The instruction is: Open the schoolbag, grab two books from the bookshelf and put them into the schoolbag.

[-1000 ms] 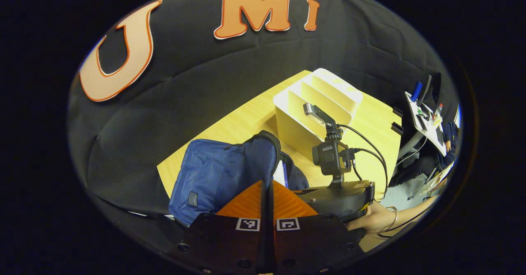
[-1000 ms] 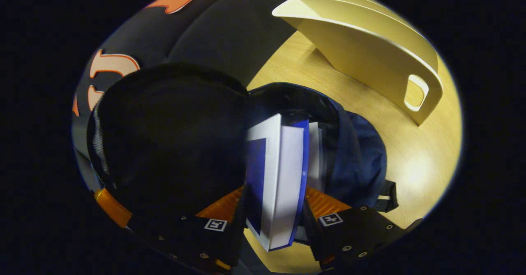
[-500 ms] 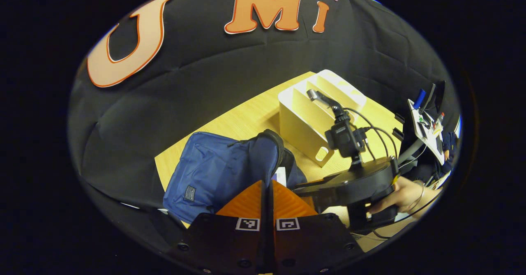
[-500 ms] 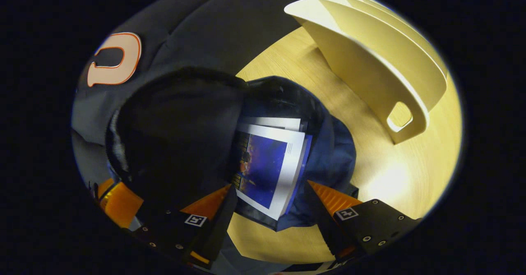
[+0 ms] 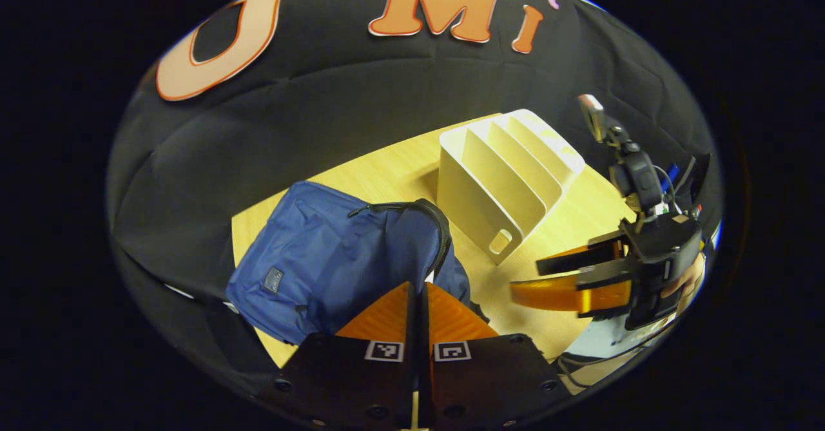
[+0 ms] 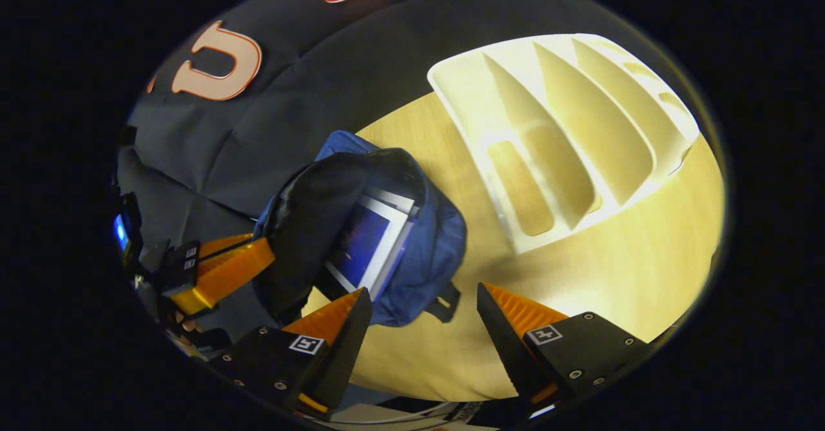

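Right gripper (image 6: pixel 422 302) spread wide and empty above the table (image 6: pixel 599 289); left gripper (image 5: pixel 417 302) pressed together, nothing seen between its fingers.

The schoolbag (image 6: pixel 425 250) is seen just beyond the right gripper's fingertips, mouth open, two books (image 6: pixel 367 241) lodged inside. In the left gripper view the schoolbag (image 5: pixel 335 257) lies on the near left of the table (image 5: pixel 387 167). The bookshelf (image 5: pixel 509 173) stands to its right, slots bare. The right gripper (image 5: pixel 535 276) is held at far right, apart from the bag.
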